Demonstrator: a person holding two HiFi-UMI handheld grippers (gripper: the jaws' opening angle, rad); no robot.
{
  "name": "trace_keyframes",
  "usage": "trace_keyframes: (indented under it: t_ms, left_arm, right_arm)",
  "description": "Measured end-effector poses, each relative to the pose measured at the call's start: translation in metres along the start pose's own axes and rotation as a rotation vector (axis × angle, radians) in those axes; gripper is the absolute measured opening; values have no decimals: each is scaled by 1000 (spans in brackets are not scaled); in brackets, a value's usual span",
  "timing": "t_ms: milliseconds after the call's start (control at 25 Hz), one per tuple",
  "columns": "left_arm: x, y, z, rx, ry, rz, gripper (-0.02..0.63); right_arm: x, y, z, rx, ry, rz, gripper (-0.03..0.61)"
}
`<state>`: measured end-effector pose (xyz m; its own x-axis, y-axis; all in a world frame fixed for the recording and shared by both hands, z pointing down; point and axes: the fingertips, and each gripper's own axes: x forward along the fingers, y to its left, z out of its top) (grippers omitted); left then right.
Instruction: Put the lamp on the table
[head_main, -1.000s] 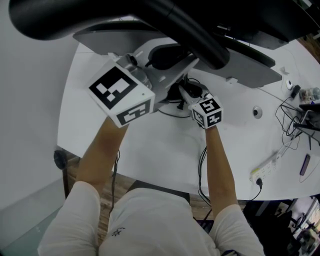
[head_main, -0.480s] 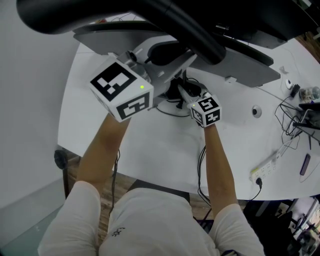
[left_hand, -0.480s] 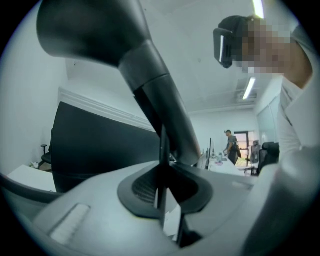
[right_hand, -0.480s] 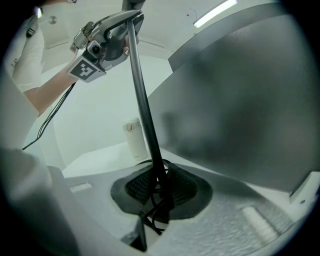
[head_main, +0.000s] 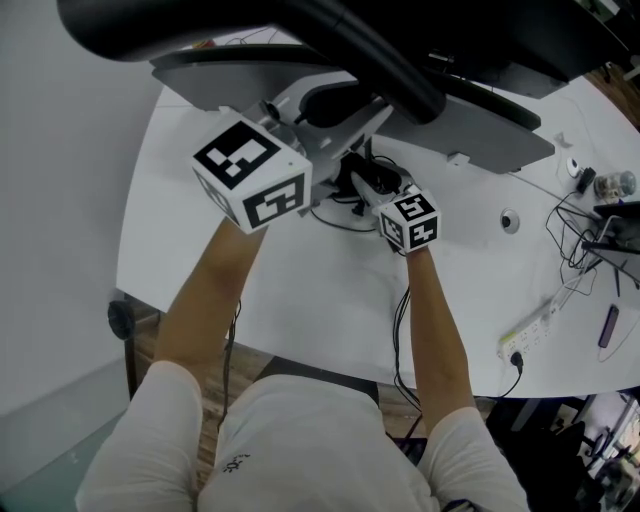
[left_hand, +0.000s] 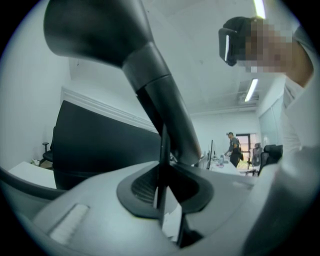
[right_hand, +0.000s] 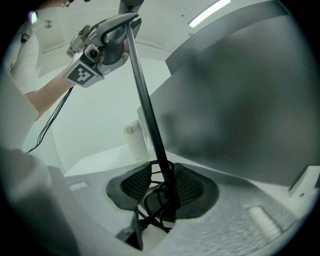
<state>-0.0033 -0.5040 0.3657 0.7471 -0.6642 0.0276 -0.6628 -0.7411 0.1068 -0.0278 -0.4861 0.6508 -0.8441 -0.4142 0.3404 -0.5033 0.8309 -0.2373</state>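
Left gripper view: level left tongs (left_hand: 161, 194) clamp lamp stem (left_hand: 162, 150); right tongs (right_hand: 162, 192) just opened around it

A black lamp (head_main: 380, 60) rises over a white tabletop (head_main: 330, 290), between pale grey left tongs (left_hand: 162, 192) and right tongs (right_hand: 162, 192) with dark pads, their cubes (head_main: 252, 172) bearing black-and-white square markers, beside white sleeves (head_main: 140, 440).

Power strip (head_main: 527, 339), perhaps a pen (head_main: 609, 328)

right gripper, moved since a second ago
No: right gripper stays equally far from round table hole; its jaws have just been opening, thin black lamp pole between them.
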Motion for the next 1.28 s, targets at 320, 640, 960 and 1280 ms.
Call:
trace_keyframes:
  t_ms: [320,640,960,1280]
  left_arm:
    - [-17,4,-9,-25,23,30,98]
    - [-49,-3,-2,-57,13,57,73]
    - [-83,-18,4,-92,-1,73,29]
    - [-118,-45,10,-124,-29,87,-3]
  right_arm:
    - [-23,1,12,21,-32,-65,140]
    - [-56,29,36,106,-87,-54,130]
    - [-90,67,55,103,-100,-62,25]
    - [-132,116,78,66,-131,-66,20]
